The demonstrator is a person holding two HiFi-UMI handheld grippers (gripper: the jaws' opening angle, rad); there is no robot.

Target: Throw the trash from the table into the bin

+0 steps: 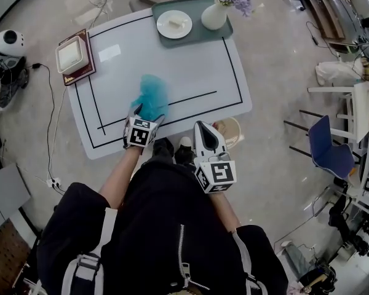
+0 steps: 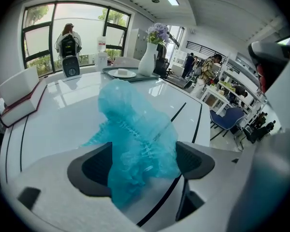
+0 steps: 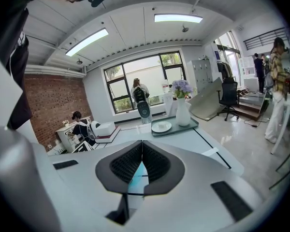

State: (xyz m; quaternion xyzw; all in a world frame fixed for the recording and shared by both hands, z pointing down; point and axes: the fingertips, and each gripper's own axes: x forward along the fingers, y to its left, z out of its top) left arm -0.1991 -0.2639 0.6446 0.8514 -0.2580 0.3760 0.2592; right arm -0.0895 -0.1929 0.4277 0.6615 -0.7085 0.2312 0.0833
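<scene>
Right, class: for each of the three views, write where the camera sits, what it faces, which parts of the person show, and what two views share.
Head view: on the person's head, looking steeply down at the white table; arms, torso, left gripper and right gripper show.
Left gripper view: on the left gripper, facing across the table; its jaws grip the teal bag.
Right gripper view: on the right gripper, facing the windows; jaws together, empty.
Shared: the flower vase stands ahead in both gripper views.
</scene>
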